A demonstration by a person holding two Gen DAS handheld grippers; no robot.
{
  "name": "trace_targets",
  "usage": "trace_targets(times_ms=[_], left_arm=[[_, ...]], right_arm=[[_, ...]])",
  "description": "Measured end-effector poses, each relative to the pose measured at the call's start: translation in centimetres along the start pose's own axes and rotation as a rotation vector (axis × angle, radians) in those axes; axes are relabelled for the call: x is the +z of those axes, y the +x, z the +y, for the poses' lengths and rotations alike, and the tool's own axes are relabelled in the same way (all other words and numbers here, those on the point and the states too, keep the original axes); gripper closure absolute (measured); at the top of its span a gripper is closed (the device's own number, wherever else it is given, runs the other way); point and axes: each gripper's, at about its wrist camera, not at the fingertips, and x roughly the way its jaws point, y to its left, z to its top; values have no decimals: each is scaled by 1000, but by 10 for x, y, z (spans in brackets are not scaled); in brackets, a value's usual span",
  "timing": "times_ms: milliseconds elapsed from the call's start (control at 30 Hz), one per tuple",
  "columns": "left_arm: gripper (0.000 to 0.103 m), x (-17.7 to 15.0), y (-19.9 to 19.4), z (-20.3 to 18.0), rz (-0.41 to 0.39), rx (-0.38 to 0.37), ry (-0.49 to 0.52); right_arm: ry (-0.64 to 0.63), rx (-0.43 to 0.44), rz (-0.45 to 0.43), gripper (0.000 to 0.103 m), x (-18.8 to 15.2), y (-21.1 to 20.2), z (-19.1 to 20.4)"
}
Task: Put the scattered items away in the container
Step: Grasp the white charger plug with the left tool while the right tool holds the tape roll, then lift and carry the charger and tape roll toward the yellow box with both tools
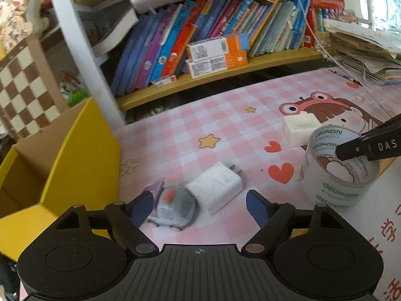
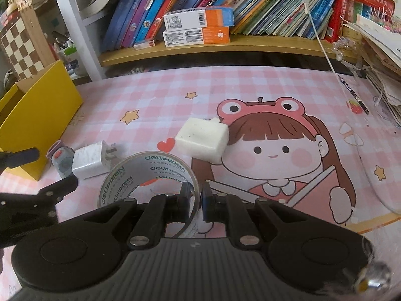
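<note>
Tape roll [image 2: 147,175] is standing on edge on the pink checked mat [image 2: 155,95], its wall being pinched by the clenched right gripper [image 2: 195,195]. Left gripper [image 1: 199,207] is hovering with jaws spread, grasping nothing, over the grey toy [image 1: 175,208] and white charger [image 1: 216,188] lying side by side. Yellow box [image 1: 75,155] is sitting at far left; a white block [image 2: 203,139] is lying beyond the roll.
</note>
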Motion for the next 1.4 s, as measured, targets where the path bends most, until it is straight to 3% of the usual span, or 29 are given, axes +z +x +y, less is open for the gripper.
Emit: trace_targets(times_ms=[267, 367, 500, 767, 1000, 1100, 1400], left_arm=[[21, 11, 24, -9, 9, -60, 84], [28, 15, 33, -7, 21, -84, 92], [36, 17, 46, 5, 62, -111, 48], [37, 20, 63, 10, 144, -169, 42], [59, 19, 50, 10, 182, -231, -56], [60, 15, 41, 4, 191, -261, -78], [57, 7, 32, -15, 134, -208, 10]], right_arm=[[7, 6, 1, 94, -2, 0, -1], [11, 8, 2, 94, -2, 0, -2], [20, 4, 2, 94, -2, 0, -4], [27, -1, -1, 94, -1, 0, -5], [31, -7, -5, 94, -1, -1, -6], [34, -9, -4, 94, -2, -2, -7], [23, -11, 10, 94, -11, -7, -5]])
